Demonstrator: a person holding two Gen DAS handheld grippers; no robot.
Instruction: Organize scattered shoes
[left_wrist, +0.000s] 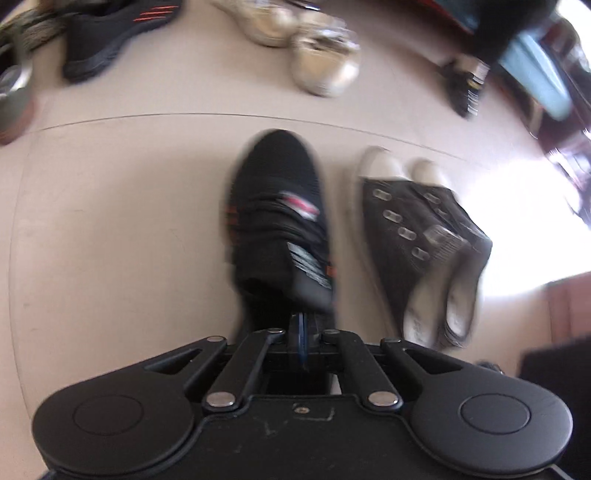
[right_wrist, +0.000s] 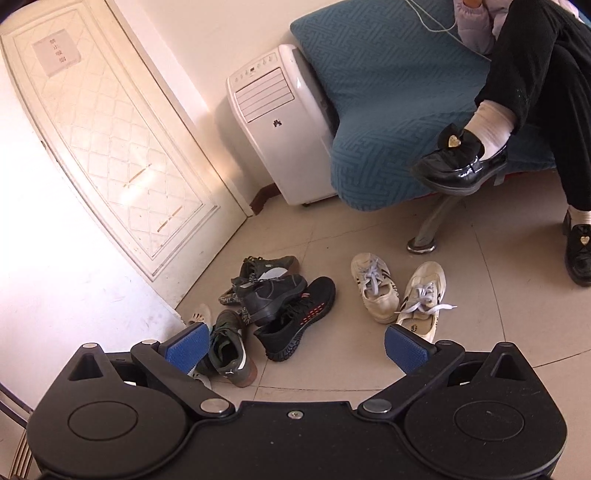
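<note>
Your left gripper (left_wrist: 303, 325) is matte black, with two round discs at its sides, silver rivets on the link arms and a small screw mid-body. Your right gripper (right_wrist: 295, 347) matches it, and its fingers (right_wrist: 186, 349) carry blue ribbed pads.

Motion blur over the black knit sneaker (left_wrist: 275, 218), its heel behind the left hand-held gripper (left_wrist: 303, 332).
</note>
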